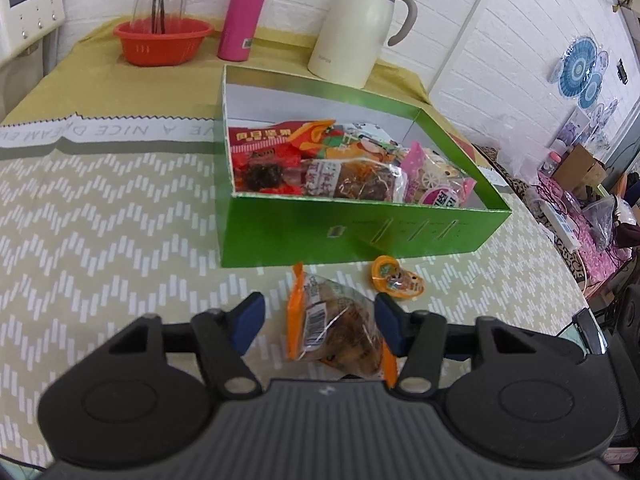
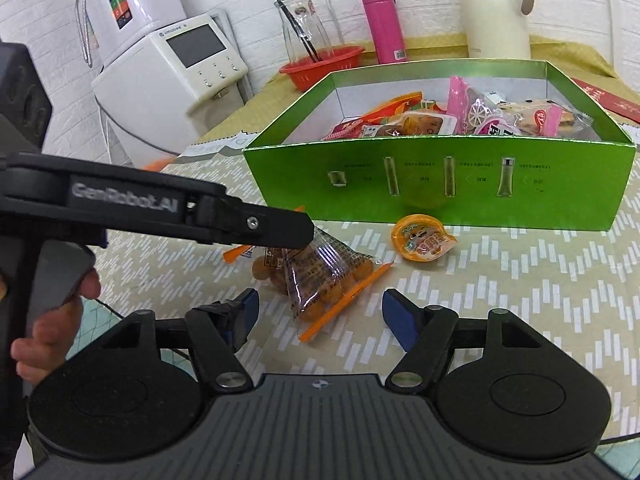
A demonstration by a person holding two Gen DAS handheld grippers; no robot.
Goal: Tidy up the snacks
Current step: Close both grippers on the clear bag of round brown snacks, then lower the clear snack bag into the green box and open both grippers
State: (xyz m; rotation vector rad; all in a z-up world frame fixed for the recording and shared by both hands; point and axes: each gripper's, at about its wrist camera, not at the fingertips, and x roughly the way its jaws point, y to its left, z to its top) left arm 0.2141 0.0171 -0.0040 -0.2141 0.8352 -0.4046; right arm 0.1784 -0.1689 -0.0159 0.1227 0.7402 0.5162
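Green box (image 1: 360,232), seemingly snack-filled (image 1: 352,180)

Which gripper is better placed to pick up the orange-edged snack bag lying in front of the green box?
Left. The left gripper already straddles the snack bag; the right gripper hangs open just short of it.

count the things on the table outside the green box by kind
snack bag: 1
jelly cup: 1
red basket: 1
glass carafe: 1
pink bottle: 1
cream jug: 1
total: 6
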